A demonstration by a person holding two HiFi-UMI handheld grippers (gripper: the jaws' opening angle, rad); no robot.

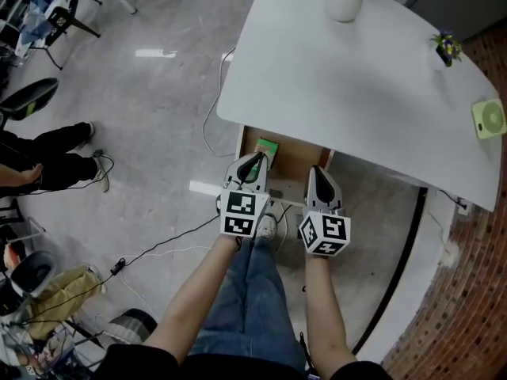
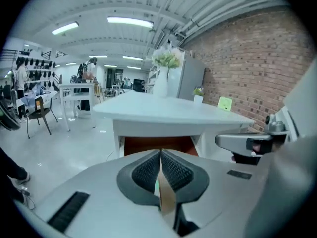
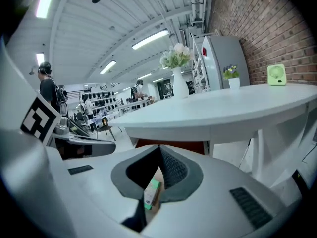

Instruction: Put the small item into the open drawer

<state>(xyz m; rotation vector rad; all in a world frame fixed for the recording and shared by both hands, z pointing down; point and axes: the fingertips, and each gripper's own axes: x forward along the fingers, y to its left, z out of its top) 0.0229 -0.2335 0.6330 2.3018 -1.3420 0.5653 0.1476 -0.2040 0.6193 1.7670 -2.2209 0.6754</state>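
- The small item (image 1: 267, 146), a green box, lies in the open drawer (image 1: 299, 158) under the white bench (image 1: 356, 85), near its back left corner.
- My left fingers (image 2: 147, 171), pressed together and empty, hang just beside it. I judge a careless pull-back could nudge the box.
- My right fingers (image 3: 173, 168), likewise closed on nothing, sit over the drawer's front and might snag it, jolting the box.

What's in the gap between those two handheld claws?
Head view: only the bare brown floor of the open drawer shows between the left gripper and the right gripper.
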